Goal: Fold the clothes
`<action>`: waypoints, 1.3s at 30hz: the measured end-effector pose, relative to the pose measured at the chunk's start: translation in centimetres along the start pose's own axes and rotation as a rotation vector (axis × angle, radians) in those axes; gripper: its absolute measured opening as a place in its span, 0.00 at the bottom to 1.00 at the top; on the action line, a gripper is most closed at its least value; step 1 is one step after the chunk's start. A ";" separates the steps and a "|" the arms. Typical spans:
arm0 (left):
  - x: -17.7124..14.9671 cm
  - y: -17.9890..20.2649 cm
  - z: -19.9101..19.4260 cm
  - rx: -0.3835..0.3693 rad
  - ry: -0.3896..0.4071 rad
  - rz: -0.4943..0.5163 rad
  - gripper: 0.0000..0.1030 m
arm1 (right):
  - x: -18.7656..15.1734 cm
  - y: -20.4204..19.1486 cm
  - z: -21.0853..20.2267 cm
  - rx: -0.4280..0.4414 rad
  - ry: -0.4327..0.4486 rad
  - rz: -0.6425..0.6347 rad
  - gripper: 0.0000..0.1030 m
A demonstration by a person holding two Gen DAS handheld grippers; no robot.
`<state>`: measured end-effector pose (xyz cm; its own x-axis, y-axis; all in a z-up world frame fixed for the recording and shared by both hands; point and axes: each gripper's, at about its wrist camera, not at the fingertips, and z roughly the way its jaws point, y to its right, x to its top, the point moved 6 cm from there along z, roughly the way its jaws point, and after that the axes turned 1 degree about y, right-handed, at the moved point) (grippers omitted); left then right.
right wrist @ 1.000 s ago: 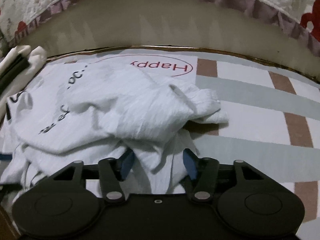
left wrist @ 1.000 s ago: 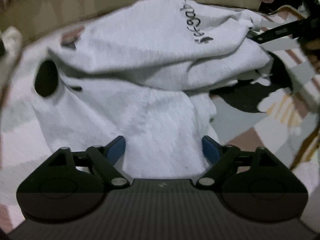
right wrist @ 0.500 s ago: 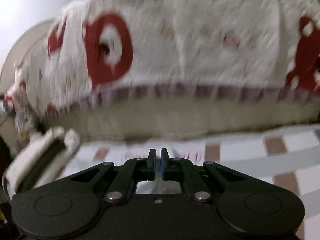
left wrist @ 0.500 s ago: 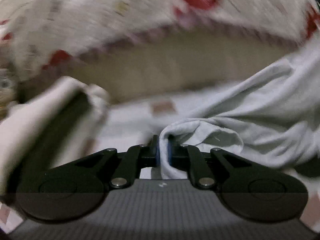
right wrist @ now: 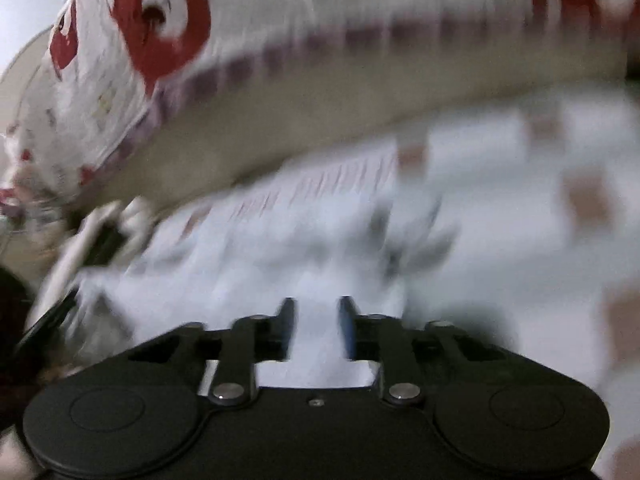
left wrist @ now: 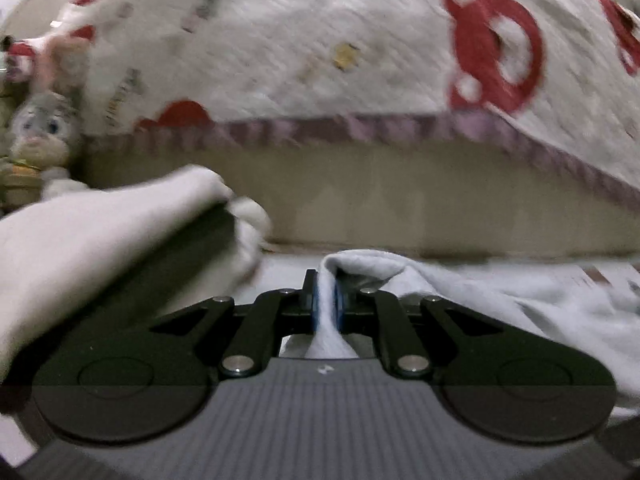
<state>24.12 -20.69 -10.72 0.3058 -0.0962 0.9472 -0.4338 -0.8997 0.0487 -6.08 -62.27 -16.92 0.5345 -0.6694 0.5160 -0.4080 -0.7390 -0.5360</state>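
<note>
Garment (left wrist: 460, 292), white, lies rumpled on checked mat (right wrist: 560, 200) beside bed; no fold visible yet. Left gripper (left wrist: 325, 300) clamps a raised pinch of its cloth. Right gripper (right wrist: 316, 320) jaws opening, white fabric between them, not pressed as far as the blur allows. Folded white stack (left wrist: 100, 236) at left; flattening and folding all remain.
</note>
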 end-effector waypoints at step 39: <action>0.0 1.3 -2.8 -0.540 -0.396 -0.437 0.13 | 7.5 -4.8 -12.5 -0.228 0.613 -0.112 0.02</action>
<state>21.18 -20.65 -9.78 0.7768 -0.0177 0.6295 -0.5250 -0.5702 0.6319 -9.37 -64.65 -2.11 0.0925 -0.4597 0.8833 -0.5567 -0.7594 -0.3369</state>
